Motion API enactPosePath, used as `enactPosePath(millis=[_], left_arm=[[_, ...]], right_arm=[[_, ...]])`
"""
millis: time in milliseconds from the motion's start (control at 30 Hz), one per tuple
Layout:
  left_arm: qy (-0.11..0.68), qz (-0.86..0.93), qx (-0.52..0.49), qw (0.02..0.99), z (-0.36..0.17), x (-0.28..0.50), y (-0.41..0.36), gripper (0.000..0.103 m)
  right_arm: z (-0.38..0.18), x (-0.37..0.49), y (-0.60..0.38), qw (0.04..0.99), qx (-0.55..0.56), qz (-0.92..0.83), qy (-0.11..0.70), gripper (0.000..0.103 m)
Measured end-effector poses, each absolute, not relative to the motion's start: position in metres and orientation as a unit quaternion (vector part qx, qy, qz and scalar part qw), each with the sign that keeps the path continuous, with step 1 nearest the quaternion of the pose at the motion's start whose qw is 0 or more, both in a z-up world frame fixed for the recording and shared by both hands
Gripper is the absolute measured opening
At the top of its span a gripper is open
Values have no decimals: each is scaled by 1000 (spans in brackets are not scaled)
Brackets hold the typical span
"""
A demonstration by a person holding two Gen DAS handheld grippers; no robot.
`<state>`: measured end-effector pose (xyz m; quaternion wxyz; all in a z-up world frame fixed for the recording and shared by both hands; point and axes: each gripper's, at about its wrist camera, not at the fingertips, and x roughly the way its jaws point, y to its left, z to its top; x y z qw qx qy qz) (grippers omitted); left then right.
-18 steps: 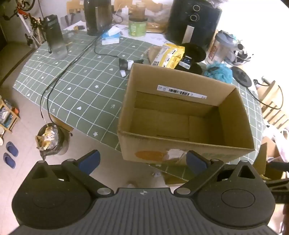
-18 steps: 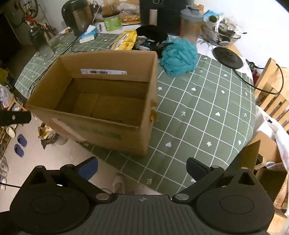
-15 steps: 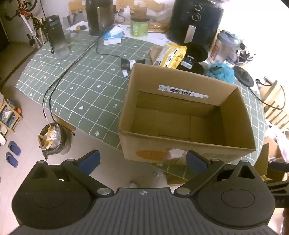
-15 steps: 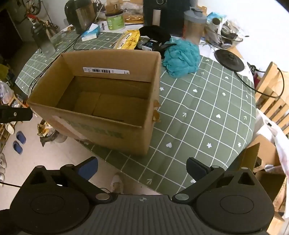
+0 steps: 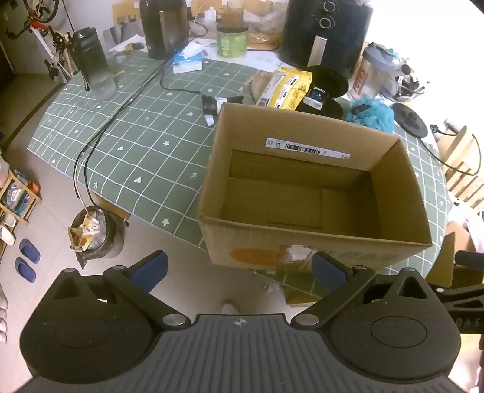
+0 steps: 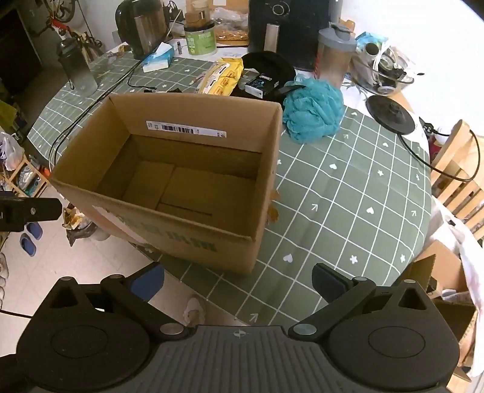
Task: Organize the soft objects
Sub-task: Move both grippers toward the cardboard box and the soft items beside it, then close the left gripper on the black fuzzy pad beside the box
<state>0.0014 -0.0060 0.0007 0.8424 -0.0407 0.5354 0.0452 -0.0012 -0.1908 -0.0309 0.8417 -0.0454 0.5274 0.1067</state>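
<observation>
A big brown box (image 5: pixel 314 193) sits on the desk (image 5: pixel 145 142), near the front edge. The desk has a green cloth with white lines, hearts and stars. The top of the box is open, and only its flat brown bottom shows inside. A white sticker with black bars (image 6: pixel 186 130) is stuck on the far inside wall.

A blue puffy bath sponge (image 6: pixel 314 112) lies on the desk just past the far right corner of the box. In the left view only a bit of it (image 5: pixel 373 113) peeks out behind the box.

The left claw (image 5: pixel 239 269) is spread wide with nothing in it. It hangs in front of the box, low by the near wall, out over the floor. The right claw (image 6: pixel 237 279) is spread wide too and holds nothing. It is over the front edge of the desk, by the near right corner of the box, and well apart from the sponge.

Behind the box lie a yellow bag (image 6: pixel 222 77), a black air fryer (image 5: pixel 326 30), a green tub (image 6: pixel 199 39), a tissue box (image 6: pixel 158 57), a dark water bottle (image 5: pixel 93 63) and a kettle (image 5: pixel 163 27). A black cord (image 5: pixel 121 108) runs over the cloth and down off the edge. A small trash bin (image 5: pixel 93 232) and blue slippers (image 5: pixel 27 263) are on the floor.
</observation>
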Motion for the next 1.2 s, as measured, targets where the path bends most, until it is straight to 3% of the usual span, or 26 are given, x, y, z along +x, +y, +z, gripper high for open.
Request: enactPosePath(millis=[667,1200], left_arm=[[514,-23,-26,857,13,62,2,103],[511,-81,-17,855,10,107,44,103]], right_arm=[[-6,65,-155,864,-89,104,484,103],[5,97,-157,869,-42,75,486,103]])
